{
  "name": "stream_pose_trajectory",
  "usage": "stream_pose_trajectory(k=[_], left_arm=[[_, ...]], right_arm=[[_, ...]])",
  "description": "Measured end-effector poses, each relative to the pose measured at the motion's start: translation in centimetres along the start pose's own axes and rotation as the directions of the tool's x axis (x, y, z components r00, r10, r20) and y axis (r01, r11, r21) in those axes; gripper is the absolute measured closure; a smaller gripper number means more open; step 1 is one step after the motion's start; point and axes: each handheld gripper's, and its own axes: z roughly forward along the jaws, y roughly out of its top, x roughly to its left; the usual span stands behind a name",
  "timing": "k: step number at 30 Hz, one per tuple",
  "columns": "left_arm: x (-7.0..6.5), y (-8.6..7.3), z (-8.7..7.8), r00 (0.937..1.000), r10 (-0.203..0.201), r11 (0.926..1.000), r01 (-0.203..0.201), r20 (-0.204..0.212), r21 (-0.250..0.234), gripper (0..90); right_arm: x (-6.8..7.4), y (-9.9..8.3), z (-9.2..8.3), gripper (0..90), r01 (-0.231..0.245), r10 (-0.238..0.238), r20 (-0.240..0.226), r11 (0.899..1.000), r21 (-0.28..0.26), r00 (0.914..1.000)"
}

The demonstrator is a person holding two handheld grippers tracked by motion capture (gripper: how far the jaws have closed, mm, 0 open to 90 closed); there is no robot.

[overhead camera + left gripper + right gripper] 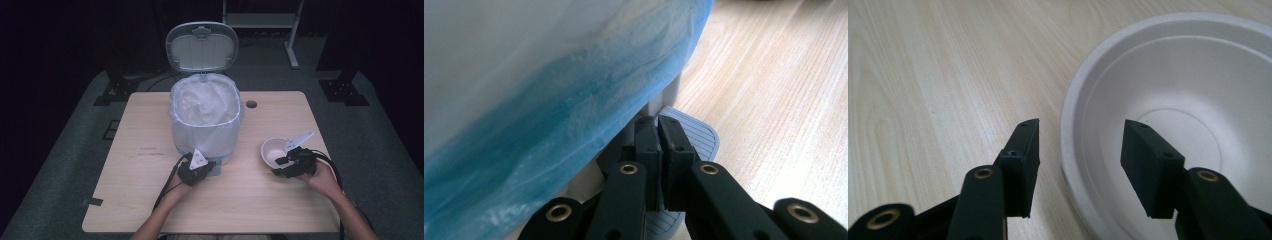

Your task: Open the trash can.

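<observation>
The left gripper [196, 169] is held at lower centre of the high view, its jaws pressed together and aimed toward the top of the frame. The right gripper [289, 161] is held at lower right, angled toward upper left, its jaws parted. Both forearms are extended up from the bottom edge.

Bin [205, 125] w/ bag stands mid-table, its raised lid [201, 46] blocking the far side above it; bin mouth is open from above. Left gripper [199, 167] sits tight vs. the bin's near base on the pedal [694, 135], no room fwd there. Bowl [274, 151] is the sole obstacle near right; table [135, 195] to the left, near edge & far right corner lie free.
</observation>
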Motion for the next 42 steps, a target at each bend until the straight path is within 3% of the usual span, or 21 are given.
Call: stream_pose_trajectory(k=[6, 22, 31, 42], left_arm=[[0.0, 0.0, 0.0, 1.0, 0.0, 1.0, 0.0, 0.001, 0.0, 88.3], [0.0, 0.0, 0.0, 1.0, -0.002, 1.0, 0.002, 0.001, -0.004, 88.2], [0.0, -0.1, 0.0, 1.0, -0.002, 1.0, 0.002, 0.002, -0.004, 88.3], [0.0, -0.1, 0.0, 0.9999, -0.011, 0.9998, 0.011, 0.002, -0.014, 88.1]], right_arm=[[0.1, 0.2, 0.6, 55.0, 0.016, -0.017, 0.013, 0.999, 0.034, 0.9998], [0.4, 1.1, 0.2, 71.7, 0.041, -0.042, 0.02, 0.998, 0.044, 0.9989], [0.5, 1.2, -0.2, 74.0, 0.045, -0.046, 0.024, 0.999, 0.027, 0.9987], [0.3, 1.9, -2.3, 80.1, 0.025, -0.025, 0.005, 1.0, -0.012, 0.9997]])
